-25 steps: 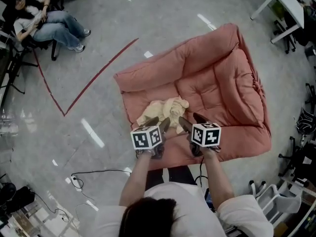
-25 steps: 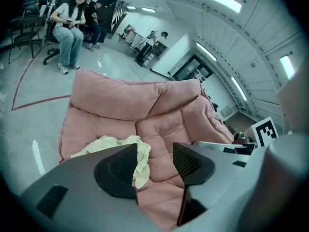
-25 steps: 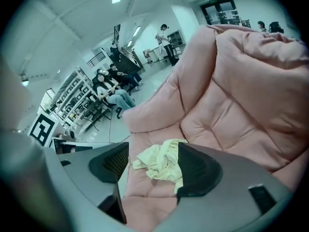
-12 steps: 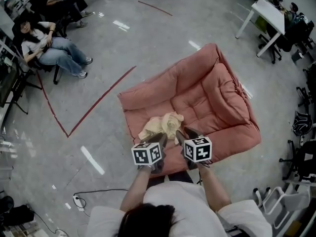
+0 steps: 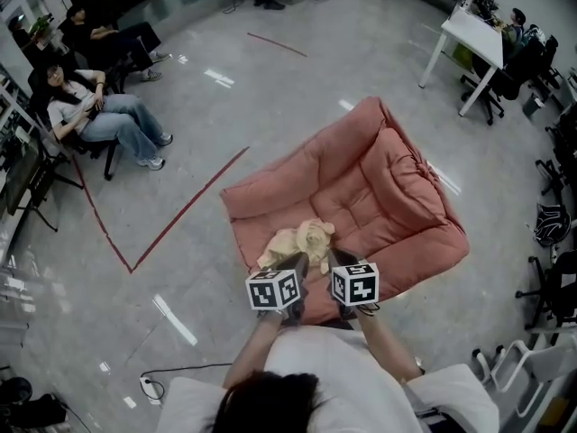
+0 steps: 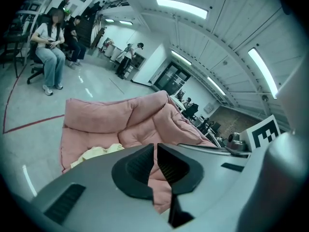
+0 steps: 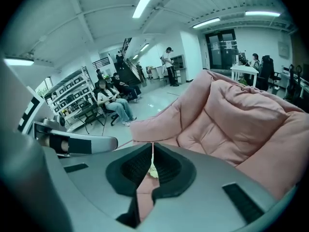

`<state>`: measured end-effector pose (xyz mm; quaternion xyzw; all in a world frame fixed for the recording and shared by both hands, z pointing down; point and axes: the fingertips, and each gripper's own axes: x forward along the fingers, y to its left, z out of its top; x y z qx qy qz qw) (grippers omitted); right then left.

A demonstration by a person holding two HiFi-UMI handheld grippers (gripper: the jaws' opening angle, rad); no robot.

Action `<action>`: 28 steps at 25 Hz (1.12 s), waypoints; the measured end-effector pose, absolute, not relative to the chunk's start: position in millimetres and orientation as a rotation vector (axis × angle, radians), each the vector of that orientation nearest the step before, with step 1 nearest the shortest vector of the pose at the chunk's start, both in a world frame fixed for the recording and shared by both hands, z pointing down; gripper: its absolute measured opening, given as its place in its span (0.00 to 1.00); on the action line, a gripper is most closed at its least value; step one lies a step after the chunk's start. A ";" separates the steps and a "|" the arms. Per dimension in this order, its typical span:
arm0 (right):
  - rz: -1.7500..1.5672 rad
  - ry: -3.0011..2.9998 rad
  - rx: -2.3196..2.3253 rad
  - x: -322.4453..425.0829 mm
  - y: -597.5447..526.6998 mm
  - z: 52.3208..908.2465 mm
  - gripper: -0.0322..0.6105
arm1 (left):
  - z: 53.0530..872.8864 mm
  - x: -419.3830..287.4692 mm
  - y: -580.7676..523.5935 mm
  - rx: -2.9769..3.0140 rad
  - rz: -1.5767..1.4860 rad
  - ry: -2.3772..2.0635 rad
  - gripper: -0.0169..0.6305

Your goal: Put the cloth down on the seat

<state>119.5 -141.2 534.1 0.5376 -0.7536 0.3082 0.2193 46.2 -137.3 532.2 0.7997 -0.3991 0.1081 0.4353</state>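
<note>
The cloth (image 5: pixel 302 242) lies crumpled on the seat (image 5: pixel 397 179), close to the front edge and toward its front left corner. The jaws of the left gripper (image 5: pixel 295 262) and of the right gripper (image 5: pixel 334 260) are pressed together, and nothing is gripped by either. Both are held over the front edge. The cloth is found straight ahead of the fingers, somewhat nearer the left gripper, with its long side along that edge. The placing is judged done.

Head view steeply down from above; both gripper views low, forward, across the shared pink seat (image 5: pixel 388 179).
</note>
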 end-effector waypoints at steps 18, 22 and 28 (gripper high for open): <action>0.717 -2.185 1.370 87.4 -147.0 523.1 0.09 | 530.6 49.3 -140.4 2.026 0.316 -1.012 0.09; 0.694 -2.190 1.341 79.8 -144.9 524.8 0.09 | 534.1 44.5 -138.8 2.027 0.325 -1.030 0.09; 0.689 -2.181 1.328 81.5 -146.0 526.4 0.09 | 538.5 40.3 -140.3 2.014 0.343 -1.047 0.09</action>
